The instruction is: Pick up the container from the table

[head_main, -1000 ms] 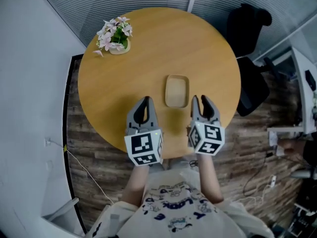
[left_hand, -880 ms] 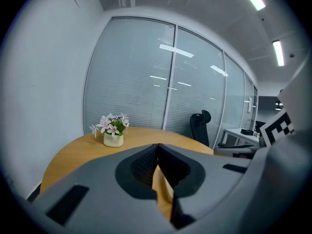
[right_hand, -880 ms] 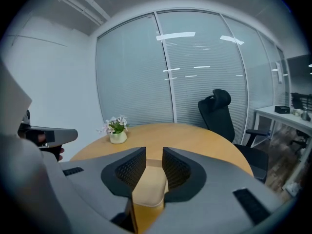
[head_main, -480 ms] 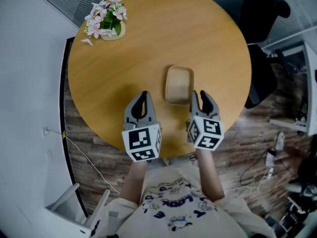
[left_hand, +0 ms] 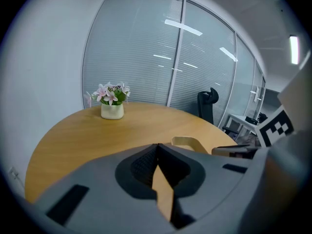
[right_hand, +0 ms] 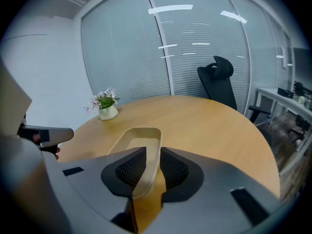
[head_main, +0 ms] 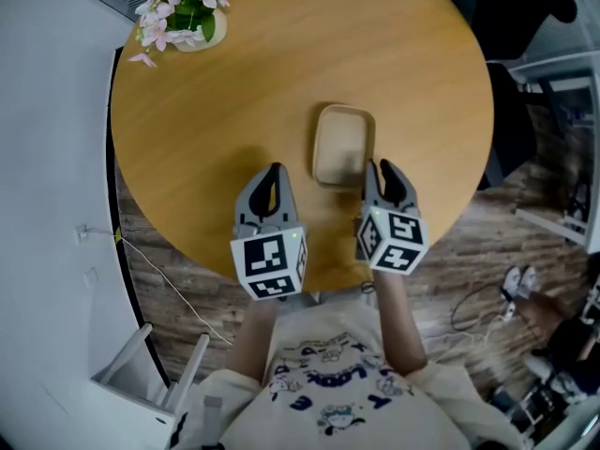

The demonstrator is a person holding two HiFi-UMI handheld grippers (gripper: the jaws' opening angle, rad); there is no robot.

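A shallow beige container (head_main: 342, 143) lies on the round wooden table (head_main: 225, 111), right of centre. My right gripper (head_main: 384, 169) is at its near right corner. In the right gripper view the container's (right_hand: 139, 138) right wall runs between the jaws of that gripper (right_hand: 147, 152), one pad inside and one outside; the jaws stand slightly apart, so open. My left gripper (head_main: 273, 172) hovers over bare table left of the container, shut with nothing in it (left_hand: 157, 147). The container (left_hand: 187, 142) shows just beyond its right jaw.
A small pot of pink flowers (head_main: 183, 12) stands at the table's far left edge. A black office chair (right_hand: 219, 82) sits beyond the table on the right. Wood floor with cables (head_main: 487, 298) lies to the right, a white wall to the left.
Both grippers have moved forward over the table. The right one has slid up along the container's right side, so its wall now lies between the jaws. The container has not moved.
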